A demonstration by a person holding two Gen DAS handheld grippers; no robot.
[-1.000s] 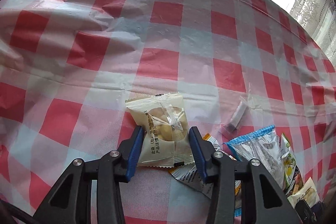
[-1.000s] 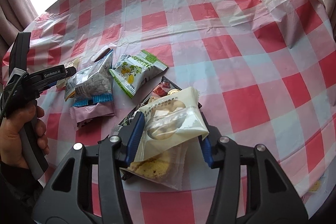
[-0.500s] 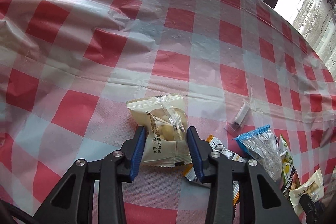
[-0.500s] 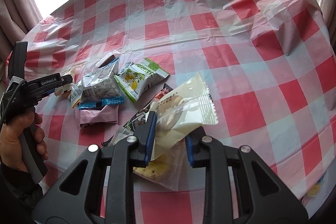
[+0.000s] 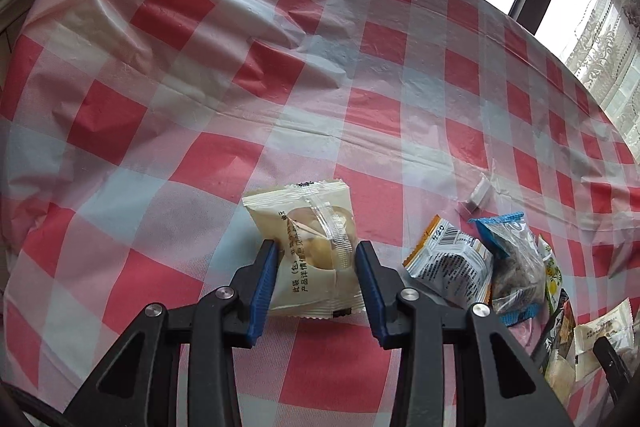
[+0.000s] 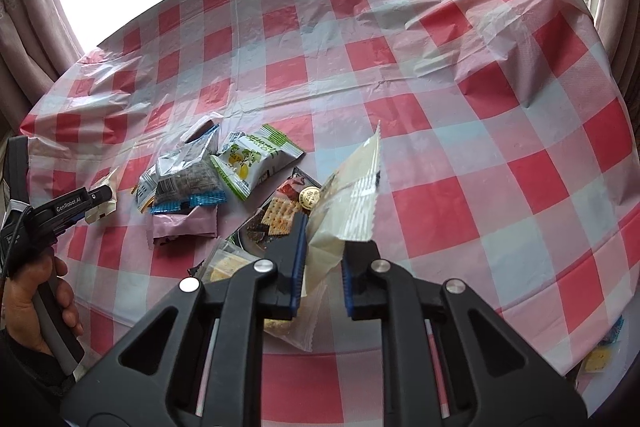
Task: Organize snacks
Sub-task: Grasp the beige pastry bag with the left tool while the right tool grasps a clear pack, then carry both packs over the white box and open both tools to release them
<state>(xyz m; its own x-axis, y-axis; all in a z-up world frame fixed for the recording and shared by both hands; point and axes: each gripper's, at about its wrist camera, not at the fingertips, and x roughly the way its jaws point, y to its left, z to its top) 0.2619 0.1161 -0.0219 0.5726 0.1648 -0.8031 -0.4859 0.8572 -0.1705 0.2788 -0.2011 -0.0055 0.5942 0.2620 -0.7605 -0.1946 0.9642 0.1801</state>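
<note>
Over the red-and-white checked tablecloth (image 5: 192, 115), my left gripper (image 5: 316, 267) is shut on a cream pastry packet (image 5: 308, 227), its blue pads pressing both sides. That packet hangs left of the snack pile. My right gripper (image 6: 324, 251) is shut on a second cream packet (image 6: 352, 195), which stands tilted upright above the pile. Below it lie a black cracker packet (image 6: 276, 215) and a clear biscuit packet (image 6: 228, 263). In the right wrist view the left gripper (image 6: 96, 195) shows at the far left, held by a hand (image 6: 28, 299).
The pile holds a green lemon packet (image 6: 256, 159), a blue-edged clear pack (image 6: 188, 179), a pink packet (image 6: 184, 227) and an orange-and-silver packet (image 5: 452, 263). A small white sachet (image 5: 478, 195) lies apart. Another small packet (image 6: 600, 359) sits by the near right table edge. Windows and curtains ring the table.
The right jaws closed on the cream packet and raised it, tipping it upright. The left gripper carried its packet leftward, off the orange-and-silver packet and away from the pile.
</note>
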